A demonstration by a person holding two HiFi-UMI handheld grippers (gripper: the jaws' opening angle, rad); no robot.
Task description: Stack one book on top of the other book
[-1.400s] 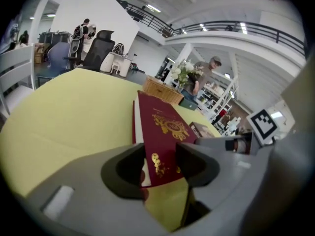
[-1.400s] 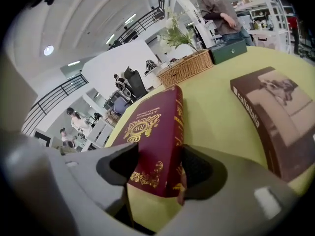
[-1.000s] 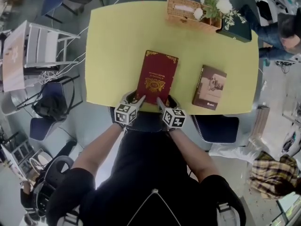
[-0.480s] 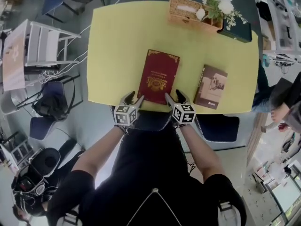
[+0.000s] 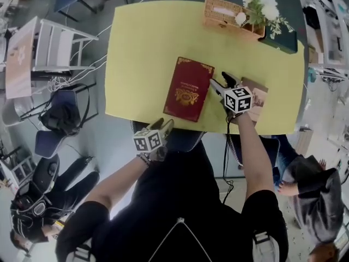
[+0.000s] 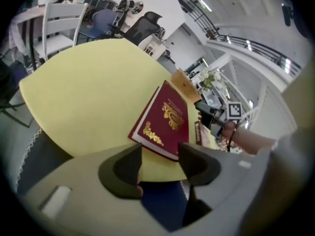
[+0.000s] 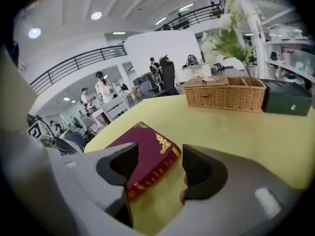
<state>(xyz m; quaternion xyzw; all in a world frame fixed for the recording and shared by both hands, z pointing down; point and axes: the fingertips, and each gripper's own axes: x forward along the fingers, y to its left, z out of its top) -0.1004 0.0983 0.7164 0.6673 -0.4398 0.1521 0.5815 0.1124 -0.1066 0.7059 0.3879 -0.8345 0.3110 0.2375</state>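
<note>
Nothing is stacked yet: the dark red, gold-tooled hardback book (image 5: 188, 89) and small brown book (image 5: 260, 95) lie apart on the yellow bench (image 5: 142, 53). The left tongs (image 5: 166, 126), jaws just opening, and right tongs (image 5: 221, 82) gape empty.

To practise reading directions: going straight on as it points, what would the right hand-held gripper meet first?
Likely the red book, at its spine, though the yellow table just before it may come first; depth is unclear.

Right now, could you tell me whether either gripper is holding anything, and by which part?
Nothing is held. The left gripper has just been opening its jaws, nothing between them; the right gripper is open too, near the red book.
</note>
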